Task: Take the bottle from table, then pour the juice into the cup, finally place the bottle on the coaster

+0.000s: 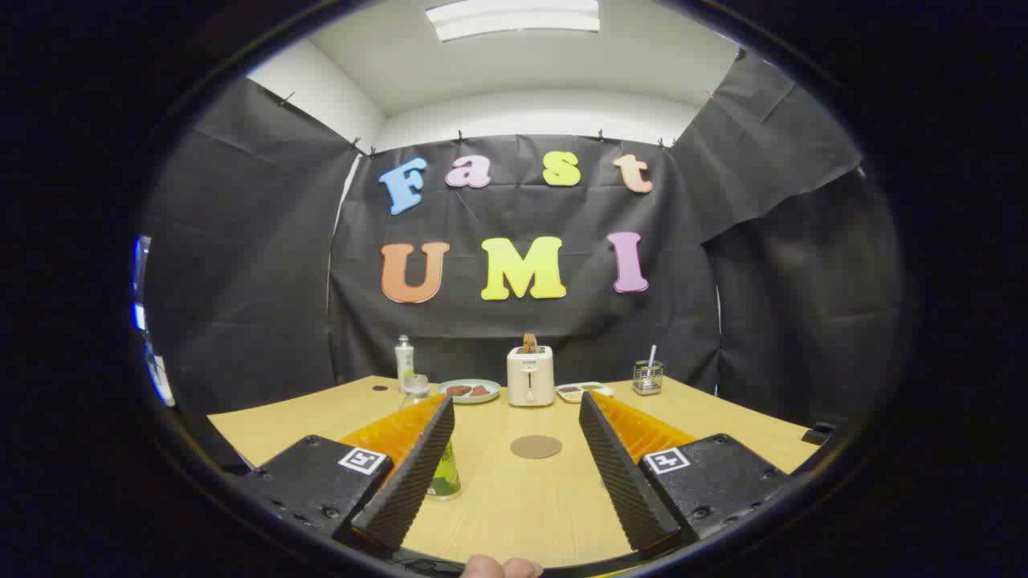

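My gripper (516,400) is open, its two fingers spread wide above the wooden table (514,506). A bottle with a green label (444,475) stands on the table right behind my left finger (409,474), which hides most of it. A clear rounded top (415,387) peeks above that finger's tip; I cannot tell whether it belongs to the bottle. The round brown coaster (536,446) lies flat on the table between the fingers and a little ahead of them. Nothing is between the fingers.
Along the table's far edge stand a white bottle (404,360), a plate of food (468,391), a cream toaster (530,376), a small tray (584,391) and a wire holder (647,377). A person's fingertip (502,567) shows behind the gripper.
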`<state>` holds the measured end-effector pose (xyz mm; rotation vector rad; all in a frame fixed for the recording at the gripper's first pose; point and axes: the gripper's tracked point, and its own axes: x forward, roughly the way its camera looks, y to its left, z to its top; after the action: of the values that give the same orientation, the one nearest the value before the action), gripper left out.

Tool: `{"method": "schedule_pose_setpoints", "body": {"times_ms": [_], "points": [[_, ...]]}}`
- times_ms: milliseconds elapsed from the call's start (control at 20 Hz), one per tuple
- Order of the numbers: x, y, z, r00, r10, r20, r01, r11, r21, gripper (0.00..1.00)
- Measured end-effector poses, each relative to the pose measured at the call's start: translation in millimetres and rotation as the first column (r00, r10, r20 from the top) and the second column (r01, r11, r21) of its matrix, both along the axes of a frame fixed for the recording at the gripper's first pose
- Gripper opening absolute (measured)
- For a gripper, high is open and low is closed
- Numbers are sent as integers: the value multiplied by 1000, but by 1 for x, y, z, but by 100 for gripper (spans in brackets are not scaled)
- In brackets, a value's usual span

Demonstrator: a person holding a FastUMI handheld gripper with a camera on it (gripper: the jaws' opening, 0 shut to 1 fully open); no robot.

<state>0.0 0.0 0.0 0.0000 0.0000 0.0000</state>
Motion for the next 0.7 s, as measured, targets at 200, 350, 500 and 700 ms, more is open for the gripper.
{"method": "schedule_pose_setpoints", "body": {"times_ms": [200,350,500,700], "points": [[0,-1,0,1000,-3,-1,3,1000,-2,100],[0,-1,0,1000,-2,0,2,1000,-1,100],[0,1,1,1000,-1,1,1,1000,-6,100],[-1,0,2,1000,-1,3,1,1000,-2,100]]}}
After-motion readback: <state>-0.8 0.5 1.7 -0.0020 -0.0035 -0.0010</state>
